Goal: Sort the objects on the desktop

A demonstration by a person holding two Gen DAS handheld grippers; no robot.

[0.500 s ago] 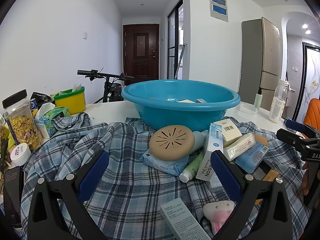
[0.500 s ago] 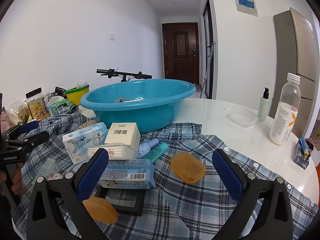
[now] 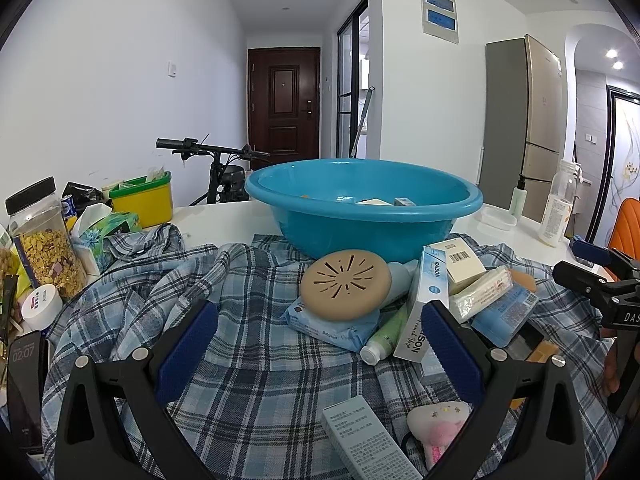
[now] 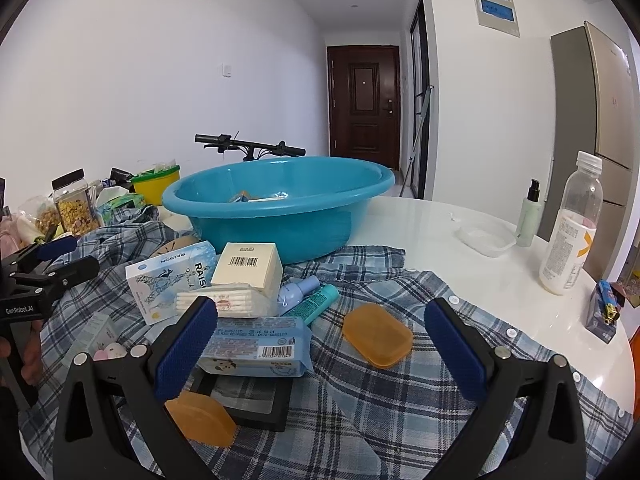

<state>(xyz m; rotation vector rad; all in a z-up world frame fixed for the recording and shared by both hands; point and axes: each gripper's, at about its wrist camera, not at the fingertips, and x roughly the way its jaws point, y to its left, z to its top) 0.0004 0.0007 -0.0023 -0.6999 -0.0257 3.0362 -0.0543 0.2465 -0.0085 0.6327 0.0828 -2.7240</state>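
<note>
A pile of small items lies on a blue plaid shirt (image 3: 248, 360) in front of a blue basin (image 3: 360, 216): a tan round disc (image 3: 345, 284), a wet-wipes pack (image 4: 260, 346), a RAISON box (image 4: 172, 280), a cream barcode box (image 4: 246, 268) and an orange soap-case half (image 4: 377, 340). My left gripper (image 3: 320, 344) stands open over the shirt, short of the disc, nothing between its blue pads. My right gripper (image 4: 320, 344) is open too, the wipes pack and orange half ahead of it. The basin (image 4: 280, 208) holds a few small boxes.
A cereal jar (image 3: 44, 236), tissue pack (image 3: 106, 232) and yellow tub (image 3: 144, 200) crowd the left. A tall bottle (image 4: 572, 228), pump bottle (image 4: 530, 216) and clear tray (image 4: 486, 240) stand on the white table (image 4: 440, 232) at right. A phone (image 3: 24, 392) lies at the left edge.
</note>
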